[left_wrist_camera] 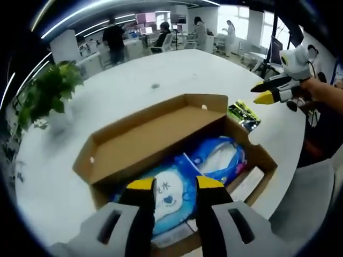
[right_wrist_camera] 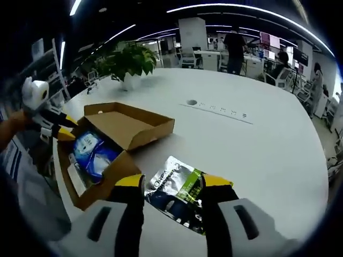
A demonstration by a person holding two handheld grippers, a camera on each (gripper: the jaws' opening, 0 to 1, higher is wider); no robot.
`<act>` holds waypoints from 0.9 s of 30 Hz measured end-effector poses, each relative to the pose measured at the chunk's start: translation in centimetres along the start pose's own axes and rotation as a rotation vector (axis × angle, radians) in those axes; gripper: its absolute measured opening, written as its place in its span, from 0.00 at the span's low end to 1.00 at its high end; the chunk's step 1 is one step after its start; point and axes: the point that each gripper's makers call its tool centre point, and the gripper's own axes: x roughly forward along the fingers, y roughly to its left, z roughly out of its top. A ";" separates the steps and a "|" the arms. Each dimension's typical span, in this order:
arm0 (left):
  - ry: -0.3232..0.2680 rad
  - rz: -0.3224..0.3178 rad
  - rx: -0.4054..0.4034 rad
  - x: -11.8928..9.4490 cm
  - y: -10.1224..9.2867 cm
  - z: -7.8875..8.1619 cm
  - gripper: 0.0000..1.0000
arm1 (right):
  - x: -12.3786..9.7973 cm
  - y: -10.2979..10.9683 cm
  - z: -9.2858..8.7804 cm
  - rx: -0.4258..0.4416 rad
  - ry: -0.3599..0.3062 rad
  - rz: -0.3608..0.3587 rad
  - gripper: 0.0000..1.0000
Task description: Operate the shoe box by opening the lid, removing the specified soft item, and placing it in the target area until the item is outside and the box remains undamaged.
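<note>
Here, left gripper view: shoe box (left_wrist_camera: 177,155) at frame centre on white table (left_wrist_camera: 134,80), lid (left_wrist_camera: 150,131) swung open toward upper left, brown inner face up. Inside box: blue-and-white soft pack (left_wrist_camera: 171,201) with heart print at lower centre, second blue-and-white pack (left_wrist_camera: 222,158) to its right, pale flat carton (left_wrist_camera: 246,184) along right wall. Left gripper (left_wrist_camera: 176,184) rising from bottom edge, yellow-tipped jaws spread apart directly over the heart-print pack, nothing clamped; contact with pack impossible to confirm. Glossy green-and-black pouch (left_wrist_camera: 244,115) flat on table just beyond box's upper right corner. Right gripper (left_wrist_camera: 270,91) at right edge, held in a hand, above table, jaws seemingly near together; grip state unclear from here. Potted plant (left_wrist_camera: 51,96) at left edge. People and desks in far background, top of frame.

Right gripper view: same box (right_wrist_camera: 102,160) at left of centre, lid (right_wrist_camera: 131,126) open toward right, blue packs (right_wrist_camera: 94,152) visible inside. Left gripper (right_wrist_camera: 51,126) at left edge beside box, over its near corner. Right gripper (right_wrist_camera: 174,184) at bottom centre, jaws parted, empty, framing the pouch (right_wrist_camera: 177,193), which lies flat on table (right_wrist_camera: 257,150) just right of box; silver and green printing readable as pattern only. Plant (right_wrist_camera: 128,61) at upper left. Row of small markings and a round inset (right_wrist_camera: 192,102) on tabletop past box.
</note>
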 end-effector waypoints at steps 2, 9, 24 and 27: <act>0.000 0.007 -0.008 -0.3 0.4 -0.4 0.27 | 0.0 0.9 0.3 -0.003 -0.001 0.011 0.41; 0.004 0.035 -0.038 -1.7 2.2 -2.2 0.28 | 0.3 4.5 1.1 -0.026 -0.017 0.064 0.41; 0.007 0.112 -0.072 -3.5 5.7 -4.8 0.30 | 2.2 9.9 1.8 -0.074 0.001 0.143 0.39; 0.003 0.126 -0.088 -3.7 6.4 -5.4 0.30 | 2.8 11.2 1.8 -0.090 0.010 0.164 0.39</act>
